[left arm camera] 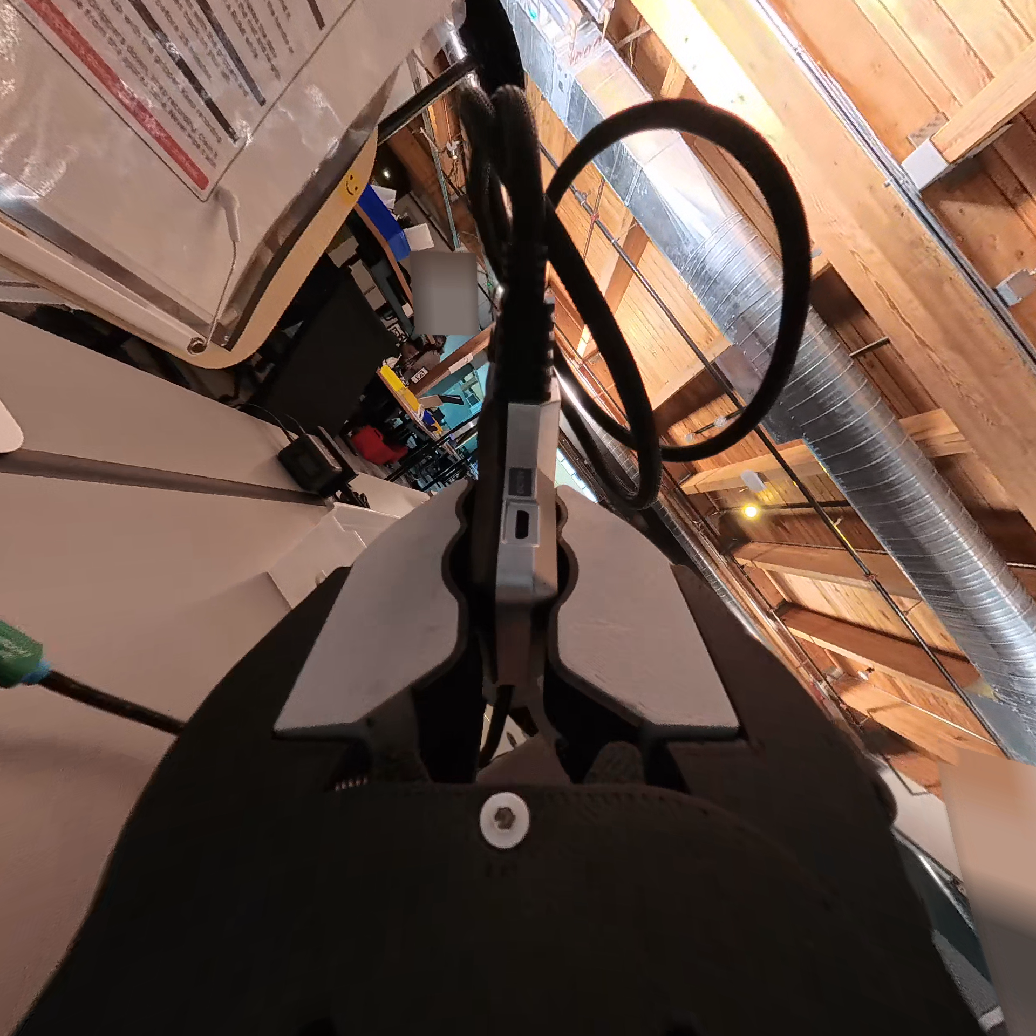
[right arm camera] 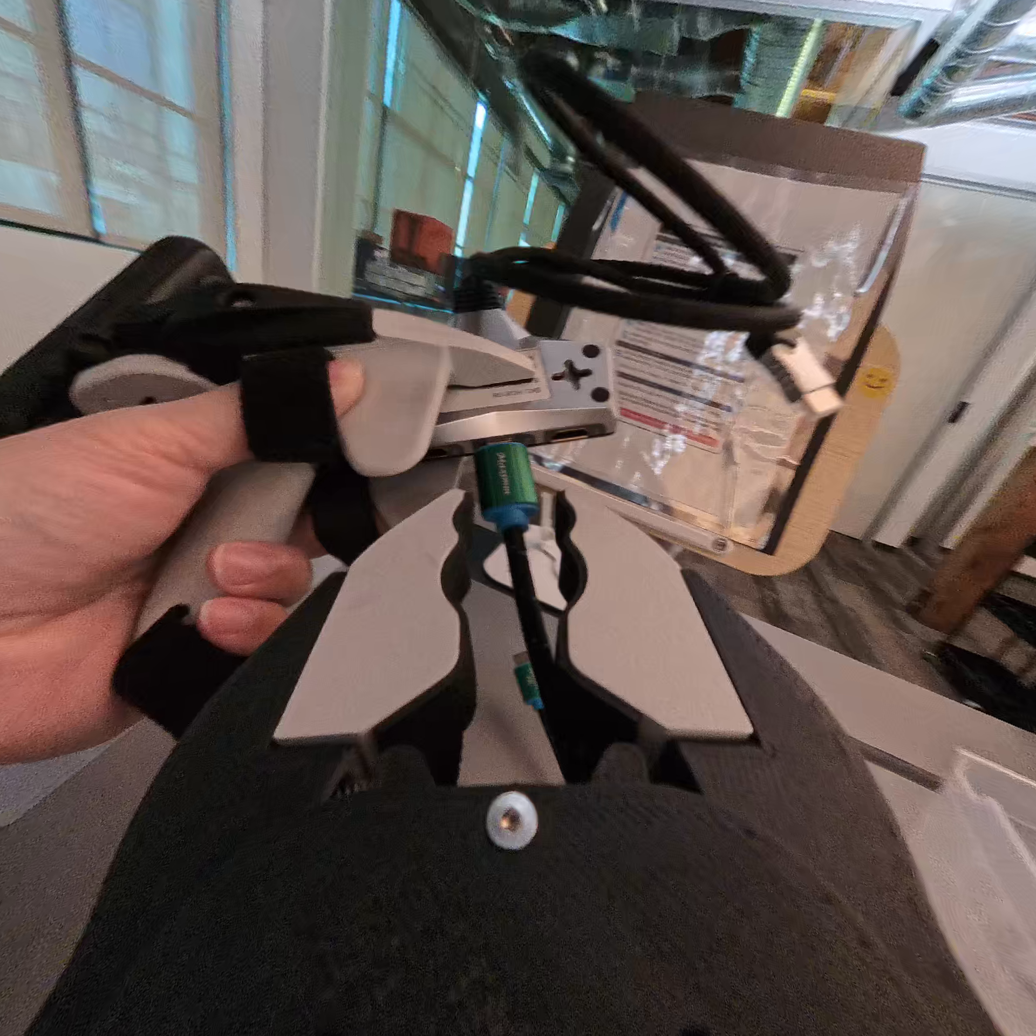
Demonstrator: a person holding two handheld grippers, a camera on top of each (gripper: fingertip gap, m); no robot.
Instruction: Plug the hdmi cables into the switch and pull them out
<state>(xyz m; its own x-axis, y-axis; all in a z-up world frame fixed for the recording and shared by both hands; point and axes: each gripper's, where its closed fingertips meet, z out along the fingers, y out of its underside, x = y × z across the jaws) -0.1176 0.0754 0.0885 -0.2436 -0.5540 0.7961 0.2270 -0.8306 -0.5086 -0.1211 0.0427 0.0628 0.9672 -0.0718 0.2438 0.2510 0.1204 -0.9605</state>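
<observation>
The left wrist view looks steeply upward: the left hand-held gripper (left arm camera: 513,538) is clamped on the silver metal switch (left arm camera: 524,504), held edge-on between its grey fingers, with black braided cables (left arm camera: 673,291) looping above it against a timber ceiling (left arm camera: 841,168) and a ribbed silver duct (left arm camera: 841,448). At its lower left edge only a sliver of a green plug (left arm camera: 17,653) shows.

The right wrist view shows what that one hides. A person's hand (right arm camera: 112,532) grips the left tool's handle, and the switch (right arm camera: 538,415) is seen flat-on, a slim brushed slab with a row of ports along its near edge. A green ridged hdmi plug (right arm camera: 504,482) with a blue collar sits in the middle port, its black cable (right arm camera: 532,605) running back between the fingers of the right hand-held gripper (right arm camera: 513,532). These stand apart, not touching plug or cable. A second green plug (right arm camera: 527,681) lies lower down, between the fingers. A silver USB connector (right arm camera: 807,381) dangles from the looped cables.

Below is a pale table (right arm camera: 841,673); behind stand a board with a plastic-covered sheet (right arm camera: 729,364) and tall windows (right arm camera: 112,112).
</observation>
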